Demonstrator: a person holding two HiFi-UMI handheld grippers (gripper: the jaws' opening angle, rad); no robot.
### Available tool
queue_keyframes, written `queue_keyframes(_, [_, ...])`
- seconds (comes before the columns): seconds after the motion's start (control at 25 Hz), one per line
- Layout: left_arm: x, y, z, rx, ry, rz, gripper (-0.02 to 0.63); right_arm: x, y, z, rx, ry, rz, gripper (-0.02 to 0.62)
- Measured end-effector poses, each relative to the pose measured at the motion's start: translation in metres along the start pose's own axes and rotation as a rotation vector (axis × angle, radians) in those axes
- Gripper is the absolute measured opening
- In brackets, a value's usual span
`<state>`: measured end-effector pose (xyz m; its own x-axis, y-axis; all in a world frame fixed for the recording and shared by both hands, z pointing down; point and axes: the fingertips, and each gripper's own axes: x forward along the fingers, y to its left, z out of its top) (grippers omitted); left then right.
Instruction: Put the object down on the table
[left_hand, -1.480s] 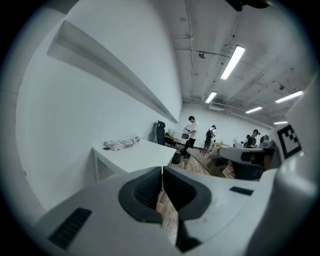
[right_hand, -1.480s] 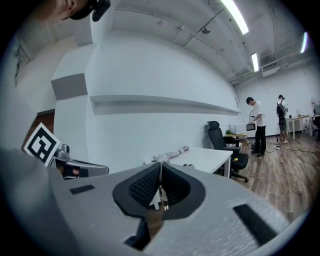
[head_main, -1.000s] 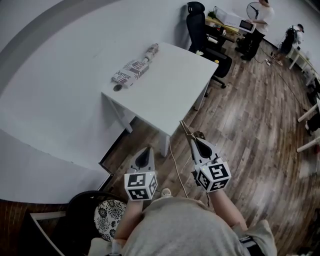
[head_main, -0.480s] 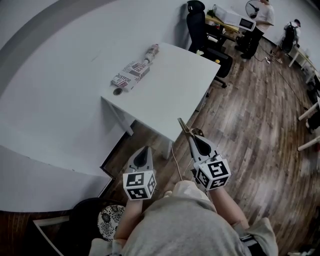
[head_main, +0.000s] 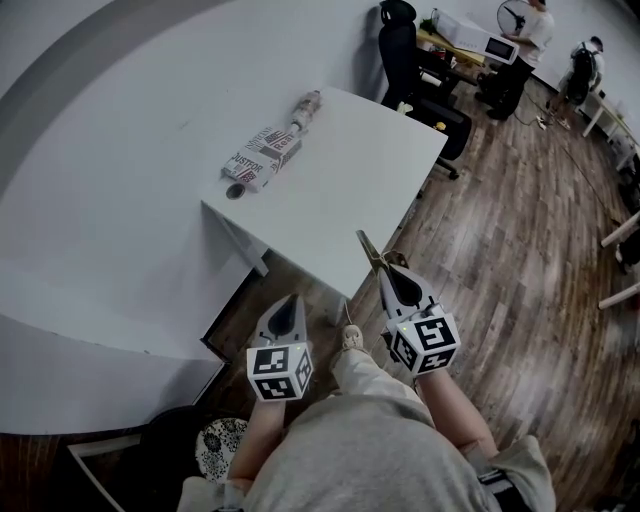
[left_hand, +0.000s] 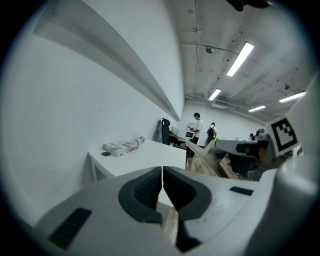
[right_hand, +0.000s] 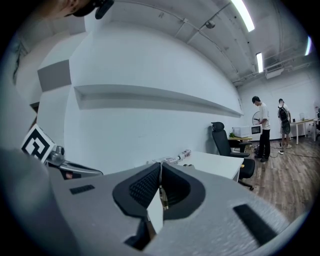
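Note:
My right gripper (head_main: 386, 274) is shut on a thin yellowish-brown object (head_main: 370, 249) that pokes out past its tips, over the wooden floor just short of the white table (head_main: 340, 190). In the right gripper view the jaws (right_hand: 160, 182) stand pressed together with a sliver of that object (right_hand: 161, 196) between the pads. My left gripper (head_main: 289, 303) hangs beside it, off the table's near corner; its jaws (left_hand: 162, 180) meet with nothing in them. The right gripper (left_hand: 235, 148) also shows at the right of the left gripper view.
A printed carton (head_main: 262, 155), a wrapped roll (head_main: 305, 103) and a small dark disc (head_main: 235, 190) lie along the table's wall side. A black office chair (head_main: 400, 40) stands behind the table; two people (head_main: 525, 30) stand at desks beyond. A patterned seat (head_main: 215, 440) is at my lower left.
The table has come slightly nearer and a foot has stepped forward between the grippers. Both grippers keep their pose, the right still holding the thin object.

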<state>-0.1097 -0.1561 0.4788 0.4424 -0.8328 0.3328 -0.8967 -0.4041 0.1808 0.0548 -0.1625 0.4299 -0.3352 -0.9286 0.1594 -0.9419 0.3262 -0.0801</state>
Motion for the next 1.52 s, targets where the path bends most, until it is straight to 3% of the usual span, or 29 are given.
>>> queue_keyframes(0.68, [0.116,0.025,0.04,-0.031,0.0,0.075,0.011,0.123,-0.071,-0.005,-0.002,0.074,0.067,0.009])
queue_keyframes(1.52, [0.18,0.055,0.037,-0.073,0.07,0.161,0.01,0.235,-0.101,-0.067,-0.003,0.244,0.163,0.009])
